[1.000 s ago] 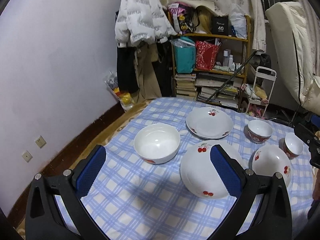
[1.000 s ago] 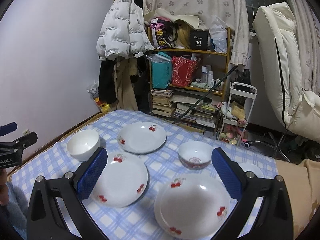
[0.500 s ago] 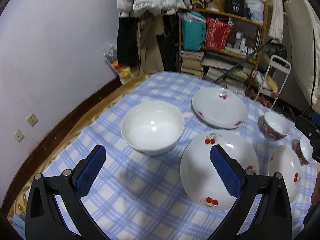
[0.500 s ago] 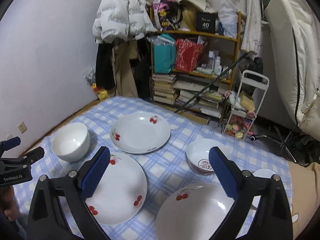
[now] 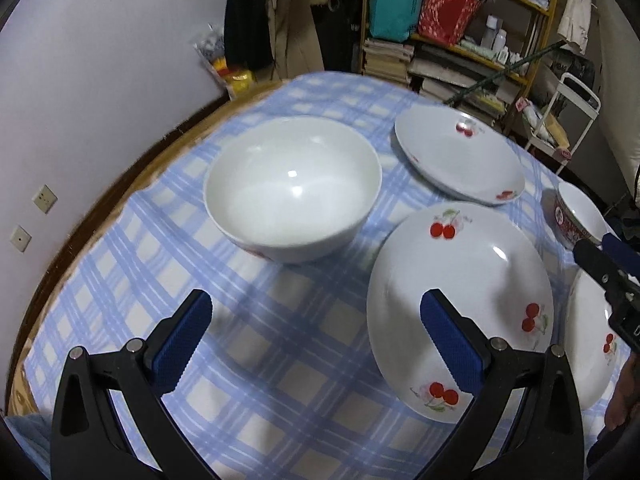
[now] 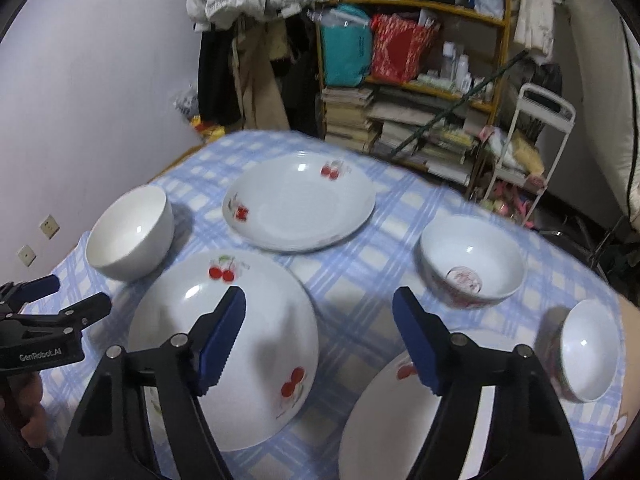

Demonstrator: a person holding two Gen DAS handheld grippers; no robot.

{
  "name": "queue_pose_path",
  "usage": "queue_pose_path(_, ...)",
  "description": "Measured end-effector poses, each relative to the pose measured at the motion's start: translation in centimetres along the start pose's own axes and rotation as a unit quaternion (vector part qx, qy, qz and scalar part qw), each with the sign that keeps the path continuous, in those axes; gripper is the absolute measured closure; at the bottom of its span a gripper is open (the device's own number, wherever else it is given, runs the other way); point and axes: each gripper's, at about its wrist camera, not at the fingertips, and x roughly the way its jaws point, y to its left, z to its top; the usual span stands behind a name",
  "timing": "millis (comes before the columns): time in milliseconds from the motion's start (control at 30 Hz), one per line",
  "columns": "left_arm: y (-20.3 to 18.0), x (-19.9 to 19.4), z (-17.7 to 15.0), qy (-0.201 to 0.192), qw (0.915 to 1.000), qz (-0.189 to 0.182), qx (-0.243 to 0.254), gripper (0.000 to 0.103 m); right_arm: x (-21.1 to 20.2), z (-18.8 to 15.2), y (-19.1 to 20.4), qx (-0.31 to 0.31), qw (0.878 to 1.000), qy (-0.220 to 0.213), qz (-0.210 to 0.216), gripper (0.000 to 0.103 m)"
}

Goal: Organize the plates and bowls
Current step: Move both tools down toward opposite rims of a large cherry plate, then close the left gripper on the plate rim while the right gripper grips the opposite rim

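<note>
On the blue checked tablecloth (image 5: 280,360) a cherry-printed plate (image 5: 460,300) is set, with the plain white bowl (image 5: 292,188) just beside it at its left. A second plate (image 5: 458,158) lies beyond it. Above the tablecloth the left gripper (image 5: 316,336) is held wide open and empty. The right gripper (image 6: 318,338) is seen closing over the plate's right edge, nothing gripped.
</note>
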Motion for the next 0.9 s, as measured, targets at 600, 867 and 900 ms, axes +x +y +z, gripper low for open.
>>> queue_pose_path(600,-0.6,4.1,-0.7,0.078,0.9946,-0.068,-0.01,0.07,3.4,-1.4,-1.0,0.019,0.997,0.065,0.024,0.085)
queue_pose_path(867,-0.8,4.4,-0.6,0.075,0.9936,-0.084,-0.006,0.087,4.3,-1.6,-1.5,0.04,0.995,0.084,0.047,0.086)
queue_pose_path(900,-0.9,4.5,-0.5,0.075,0.9937,-0.083,-0.004,0.088,4.6,-1.7,-1.6,0.044,0.994,0.088,0.054,0.086)
